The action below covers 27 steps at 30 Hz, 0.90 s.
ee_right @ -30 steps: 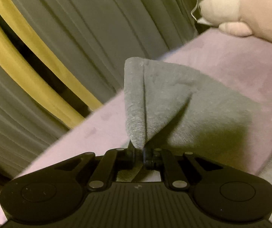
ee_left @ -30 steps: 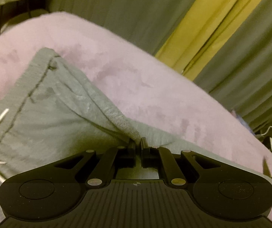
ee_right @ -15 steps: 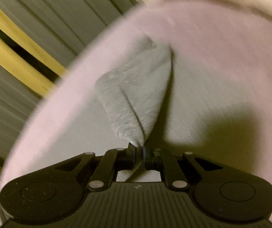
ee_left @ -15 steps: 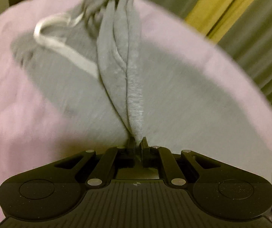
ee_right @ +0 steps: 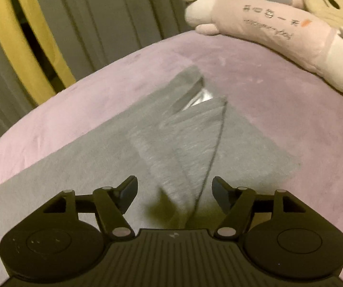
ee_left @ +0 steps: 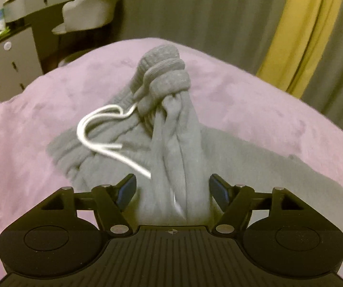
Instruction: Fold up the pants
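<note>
The grey sweatpants (ee_left: pixel 178 143) lie on a pink bed cover (ee_left: pixel 255 105). In the left wrist view the waistband end is bunched up, with a white drawstring (ee_left: pixel 99 131) looping out, and a ridge of cloth runs between the fingers of my left gripper (ee_left: pixel 172 189), which is open. In the right wrist view a folded-over leg end (ee_right: pixel 190 148) lies on top of the flat grey cloth. My right gripper (ee_right: pixel 175 191) is open, with the cloth's tip between its fingers.
Plush toys (ee_right: pixel 279 24) lie along the bed's far right. Grey and yellow curtains (ee_left: pixel 303 35) hang behind the bed. A white chair (ee_left: pixel 87 12) and a dresser (ee_left: pixel 11 55) stand at the far left.
Both grippers were shut on the pants and lifted them up. Now both have opened and the cloth has dropped onto the bed, folded over itself.
</note>
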{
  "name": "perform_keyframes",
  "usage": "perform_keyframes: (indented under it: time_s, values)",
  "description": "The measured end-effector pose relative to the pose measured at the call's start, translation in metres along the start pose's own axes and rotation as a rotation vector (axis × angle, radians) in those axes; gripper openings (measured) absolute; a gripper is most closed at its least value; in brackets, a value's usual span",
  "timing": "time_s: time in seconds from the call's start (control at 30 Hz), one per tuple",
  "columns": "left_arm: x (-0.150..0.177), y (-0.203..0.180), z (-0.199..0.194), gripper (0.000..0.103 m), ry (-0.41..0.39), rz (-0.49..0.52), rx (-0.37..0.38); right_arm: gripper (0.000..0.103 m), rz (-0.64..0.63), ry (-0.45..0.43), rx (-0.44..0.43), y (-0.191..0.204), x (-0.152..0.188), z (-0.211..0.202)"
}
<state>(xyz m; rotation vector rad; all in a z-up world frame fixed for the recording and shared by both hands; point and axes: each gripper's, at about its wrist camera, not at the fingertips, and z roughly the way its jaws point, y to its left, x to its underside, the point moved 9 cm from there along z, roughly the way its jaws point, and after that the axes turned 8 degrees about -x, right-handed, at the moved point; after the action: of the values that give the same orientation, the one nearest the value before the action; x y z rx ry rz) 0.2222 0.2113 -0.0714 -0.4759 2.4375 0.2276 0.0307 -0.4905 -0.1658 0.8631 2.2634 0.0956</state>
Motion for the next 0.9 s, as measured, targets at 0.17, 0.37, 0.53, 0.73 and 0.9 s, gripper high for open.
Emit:
perform_keyframes:
  time_s: [0.17,0.37,0.53,0.73,0.9]
  values:
    - [-0.005,0.015,0.04,0.015,0.122,-0.085,-0.033,0.07,-0.016,0.037,-0.027,0.024,0.002,0.014]
    - [0.024,0.061,0.026,0.013,0.082,-0.14,-0.036,0.07,-0.085,0.004,-0.031,0.041,-0.008,0.011]
    - [0.048,0.084,0.034,0.02,0.107,-0.257,0.023,0.07,-0.108,0.013,-0.015,0.036,-0.019,0.029]
    - [0.038,0.093,0.01,0.07,0.04,-0.196,-0.151,0.07,-0.248,0.009,0.117,0.034,-0.035,0.066]
    - [0.046,0.094,-0.02,0.074,0.002,-0.145,-0.207,0.03,-0.31,0.065,0.207,0.016,-0.029,0.099]
